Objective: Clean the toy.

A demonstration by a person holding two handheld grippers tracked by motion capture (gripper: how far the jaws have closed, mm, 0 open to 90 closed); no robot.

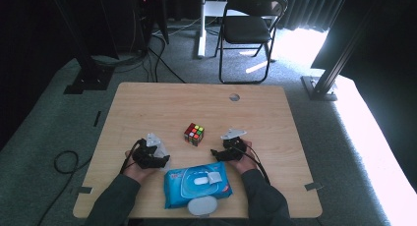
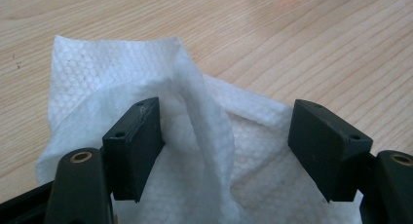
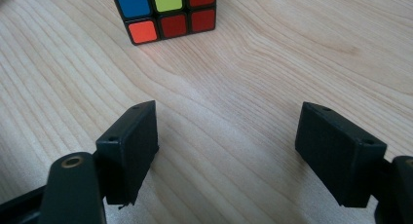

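We see the left gripper (image 2: 224, 151) with jaws apart around a white, dimple-textured wet wipe (image 2: 195, 112), crumpled on woodgrain table (image 2: 316, 48) left of blue wipes pack (image 1: 196, 184); label unreadable. Right gripper (image 3: 226, 151) is spread, empty.

White wet wipe (image 2: 195, 136) lies crumpled on table (image 2: 316, 44).

No readable text anywhere here

The blue wet-wipe pack (image 1: 196, 185) clearly has some printing around its white lid, but it's way too small and blurry to make out. The cube (image 1: 194, 134) just has plain coloured stickers with no letters or numbers on them.
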